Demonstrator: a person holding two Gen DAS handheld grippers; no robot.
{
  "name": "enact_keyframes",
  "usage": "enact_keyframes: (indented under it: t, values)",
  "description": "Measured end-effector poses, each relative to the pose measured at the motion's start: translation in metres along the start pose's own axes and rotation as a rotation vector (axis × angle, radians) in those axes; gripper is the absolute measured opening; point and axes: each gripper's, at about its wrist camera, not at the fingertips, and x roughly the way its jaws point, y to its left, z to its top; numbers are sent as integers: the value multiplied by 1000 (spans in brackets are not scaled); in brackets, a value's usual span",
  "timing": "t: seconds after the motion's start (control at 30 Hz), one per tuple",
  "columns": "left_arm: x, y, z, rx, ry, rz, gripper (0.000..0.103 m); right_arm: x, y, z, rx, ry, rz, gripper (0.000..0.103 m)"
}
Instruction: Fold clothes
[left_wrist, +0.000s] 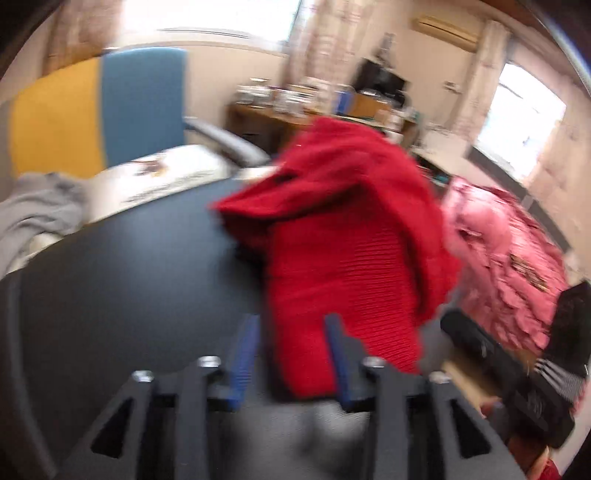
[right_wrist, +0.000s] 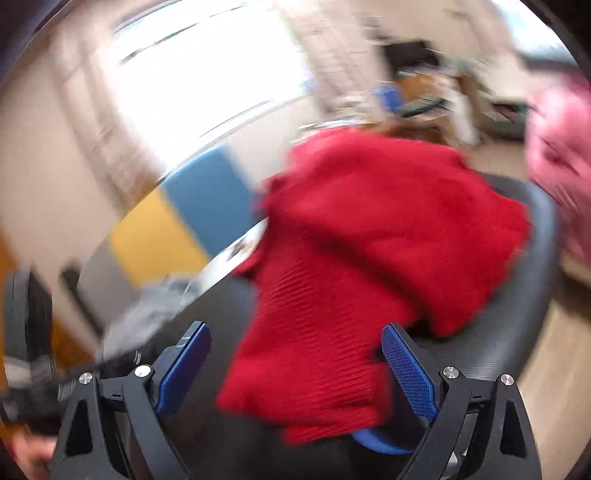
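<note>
Red sweater (left_wrist: 343, 236) heaped on the dark tabletop (left_wrist: 122, 280), both grippers spread wide at its near edge.

The sweater is bunched up, its ribbed hem nearest the cameras and the bulk piled toward the far side. In the left wrist view the left gripper (left_wrist: 293, 325) has its jaws wide apart, the hem lying between the blue pads without either pad clearly pressing it. In the right wrist view the right gripper (right_wrist: 295, 341) is likewise wide open, the hem in the gap and the pads apart from it. A pink garment (left_wrist: 506, 254) lies just right of the sweater, and a grey cloth (left_wrist: 37, 214) sits at the far left edge of the tabletop. Behind stand a blue and yellow panel (left_wrist: 144, 107) and a cluttered desk (left_wrist: 258, 114). Both views are blurred.
</note>
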Motion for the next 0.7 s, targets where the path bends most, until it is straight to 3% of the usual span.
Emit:
enact_keyframes:
  t: [0.03,0.07,0.17,0.27,0.33,0.4,0.43,0.47,0.5,0.57,0.7]
  values:
    - [11,-13,5,18,15,-1,86,7,-15,9,31,36,-43,95]
    - [21,-25,9,35,20,3,88,12,-25,14,52,58,-69,95]
    - [45,-54,29,66,14,8,88,17,-61,22,179,70,-78,95]
    - [59,-78,53,121,-45,38,91,17,-88,21,277,83,-85,95]
    - [79,-98,60,244,-42,128,91,15,-92,21,292,83,-93,95]
    - [100,-104,62,305,6,202,91,11,-88,22,265,59,-101,95]
    - [110,-99,61,282,58,185,87,12,-84,27,241,43,-100,95]
    - [121,-93,59,248,115,156,67,13,-80,32,210,25,-98,95]
    - [129,-84,56,183,166,93,58,15,-75,38,171,5,-109,95]
    - [126,-69,52,90,191,16,26,19,-72,48,103,-4,-147,95]
    - [84,-59,50,64,101,-109,19,53,-68,64,44,70,-140,95]
